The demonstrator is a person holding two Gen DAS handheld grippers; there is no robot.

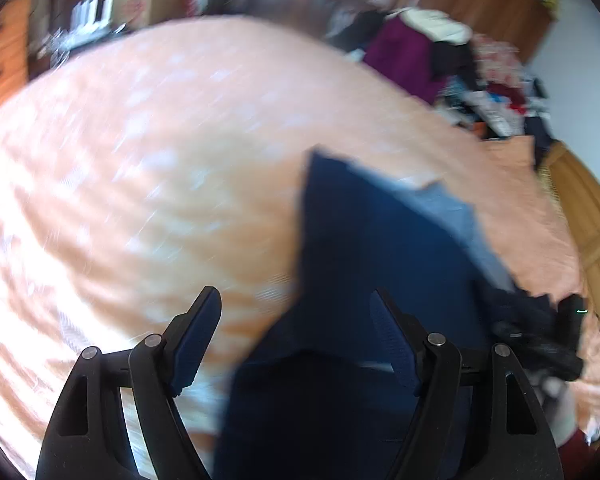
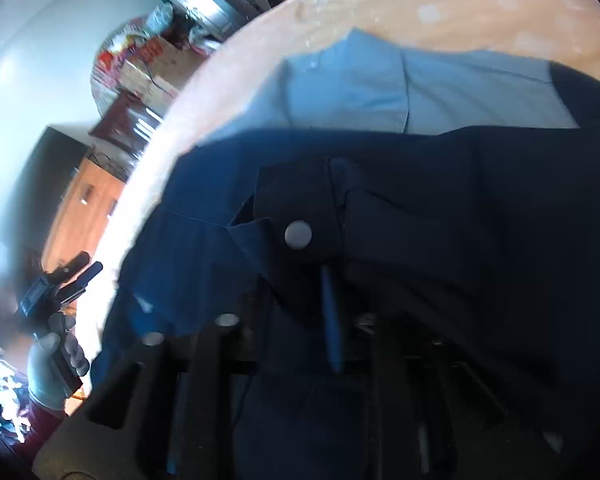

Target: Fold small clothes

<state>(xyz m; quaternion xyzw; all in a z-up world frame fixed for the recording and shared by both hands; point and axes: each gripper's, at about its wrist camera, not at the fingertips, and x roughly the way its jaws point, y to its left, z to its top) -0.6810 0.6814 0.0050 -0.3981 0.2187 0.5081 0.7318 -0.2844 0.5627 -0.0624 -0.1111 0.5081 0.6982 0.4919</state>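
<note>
Draping over right gripper (image 2: 332, 320) jaws: navy garment (image 2: 440, 208).

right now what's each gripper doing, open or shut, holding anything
Left gripper: jaws open, holding nothing.
Right gripper: jaws shut on the navy garment, which drapes over it.

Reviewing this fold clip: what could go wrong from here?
1. The left gripper is open with the navy garment draped loosely between its fingers, so it may slide off.
2. In the right wrist view the garment covers the right gripper, hiding its grasp.
3. Motion blur suggests fast movement; the fold may land askew.
</note>
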